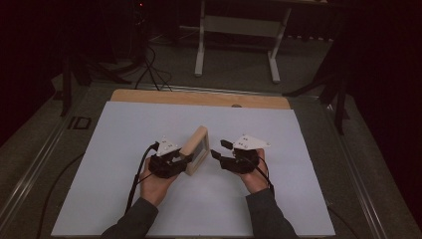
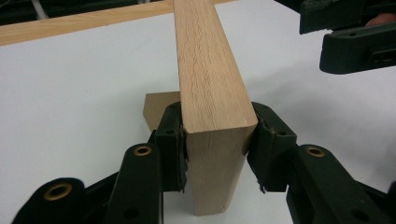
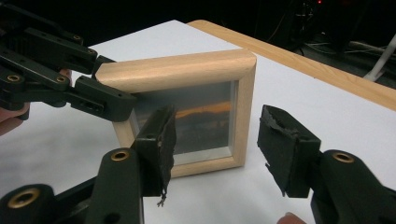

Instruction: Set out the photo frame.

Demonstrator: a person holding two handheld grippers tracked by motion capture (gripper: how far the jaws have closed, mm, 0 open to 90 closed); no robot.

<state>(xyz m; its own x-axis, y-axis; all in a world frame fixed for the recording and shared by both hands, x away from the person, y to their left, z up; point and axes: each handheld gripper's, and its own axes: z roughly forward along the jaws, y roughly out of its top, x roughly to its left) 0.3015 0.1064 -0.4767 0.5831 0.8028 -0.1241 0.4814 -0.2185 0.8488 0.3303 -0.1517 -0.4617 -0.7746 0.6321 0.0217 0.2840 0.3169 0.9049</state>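
Your left tongs (image 1: 183,158) sit just left of centre in the high view, and their pads press on both faces of the wooden picture frame (image 1: 195,149), clamping its near edge. In the left gripper view, the picture frame (image 2: 210,102) rises from the bottom centre and runs toward the top of the picture, with a black pad tight against each side of its light wood; a small wooden foot shows behind the left pad. The frame stands upright on its edge on the white sheet covering the bench (image 1: 124,129), near the middle of the sheet.

Your right tongs (image 1: 219,151) are just right of the frame in the high view, pointing at it, with nothing between their jaws. In the right gripper view, the right tongs (image 3: 217,140) stand partly open at the bottom, a clear gap between the two pads. The picture frame (image 3: 187,70) lies beyond them at the centre, glass side facing you, and the left tongs (image 3: 100,100) grip its left edge from the upper left.
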